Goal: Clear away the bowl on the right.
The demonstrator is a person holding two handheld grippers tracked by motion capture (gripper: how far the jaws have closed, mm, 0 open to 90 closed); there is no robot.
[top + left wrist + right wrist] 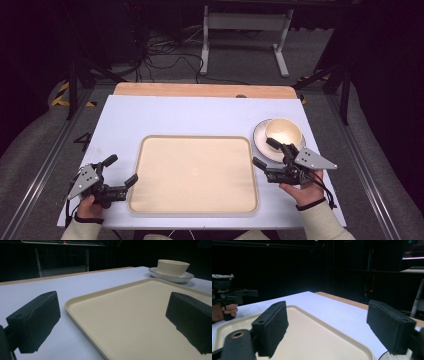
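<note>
Tray (195, 172) sits bare mid-table, nothing loaded on it. Bowl (283, 131) rests on its saucer (260, 142) off the tray's far right corner, untouched. Right gripper (269, 156) hangs just beside the saucer, jaws spread, nothing pinched. Left gripper (121, 171) waits at the tray's left edge, jaws spread and empty. Judging by that, work has barely begun; picking up bowl and saucer is all left.

White worktop (150, 117) with a wooden far edge (200, 90), on grey floor (240, 75). Beyond it, a white table frame (245, 30) and black cables (165, 55); the surrounding room is dark. Hazard tape (62, 95) marks the floor at left.
</note>
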